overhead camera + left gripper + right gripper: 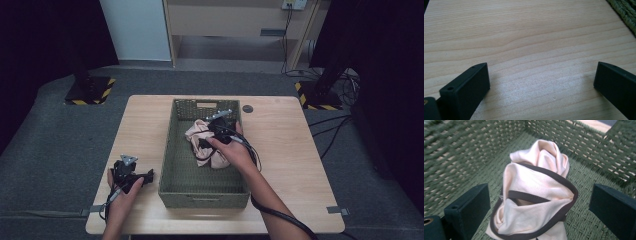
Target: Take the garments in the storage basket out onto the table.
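A crumpled pale pink cloth with dark brown trim lies inside the green woven basket in the middle of the table. My right gripper hovers inside the basket over it. In the right gripper view the cloth bunches up between the spread jaws of that gripper, which is open and not clamped on it. My left gripper rests on the table left of the basket. It is open over bare wood with nothing between its jaws.
The wooden table has bare room on either side of the basket. A small dark round disc lies near the far edge, right of the basket. The basket's corner shows at the top right of the left gripper view.
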`<state>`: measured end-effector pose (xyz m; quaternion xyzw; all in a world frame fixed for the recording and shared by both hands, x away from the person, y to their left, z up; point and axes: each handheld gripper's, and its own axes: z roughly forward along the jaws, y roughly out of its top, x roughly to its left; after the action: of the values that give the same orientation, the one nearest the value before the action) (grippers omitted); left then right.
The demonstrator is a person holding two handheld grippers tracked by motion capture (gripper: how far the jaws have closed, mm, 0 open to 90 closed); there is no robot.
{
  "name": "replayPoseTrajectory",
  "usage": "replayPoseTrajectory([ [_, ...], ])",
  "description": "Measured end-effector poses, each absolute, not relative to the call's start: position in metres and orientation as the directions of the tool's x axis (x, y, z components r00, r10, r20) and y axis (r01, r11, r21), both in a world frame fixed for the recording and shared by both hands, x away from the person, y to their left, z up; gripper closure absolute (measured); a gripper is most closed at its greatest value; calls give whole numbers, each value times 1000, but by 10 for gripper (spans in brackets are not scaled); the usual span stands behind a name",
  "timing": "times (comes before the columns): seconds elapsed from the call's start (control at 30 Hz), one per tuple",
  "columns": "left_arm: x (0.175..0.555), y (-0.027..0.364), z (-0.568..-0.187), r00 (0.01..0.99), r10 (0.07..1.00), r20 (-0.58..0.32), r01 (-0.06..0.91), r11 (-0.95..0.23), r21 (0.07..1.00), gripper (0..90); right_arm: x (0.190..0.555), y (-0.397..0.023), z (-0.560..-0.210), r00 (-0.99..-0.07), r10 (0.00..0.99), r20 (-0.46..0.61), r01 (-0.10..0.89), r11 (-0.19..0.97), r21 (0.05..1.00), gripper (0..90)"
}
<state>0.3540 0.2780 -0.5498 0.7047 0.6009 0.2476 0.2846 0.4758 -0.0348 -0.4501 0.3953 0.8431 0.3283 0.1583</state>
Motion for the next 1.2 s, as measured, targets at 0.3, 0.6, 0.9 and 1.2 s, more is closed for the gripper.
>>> replayPoseTrajectory([
  [0.3, 354, 278, -550, 155, 988, 7, 706, -116, 699, 0, 482, -22, -465, -638, 770, 12, 583, 473, 661, 35],
  [0.6, 354, 278, -550, 155, 988, 7, 706, -116, 698, 0, 491, -17, -479, -626, 780, -9, 601, 490, 631, 35],
  [0.9, 354, 278, -550, 155, 988, 7, 706, -116, 698, 0, 500, -15, -490, -613, 790, -4, 624, 488, 610, 37],
  [1.2, 354, 278, -550, 155, 988, 7, 706, -116, 698, 0, 506, -12, -498, -607, 795, 5, 641, 485, 595, 37],
])
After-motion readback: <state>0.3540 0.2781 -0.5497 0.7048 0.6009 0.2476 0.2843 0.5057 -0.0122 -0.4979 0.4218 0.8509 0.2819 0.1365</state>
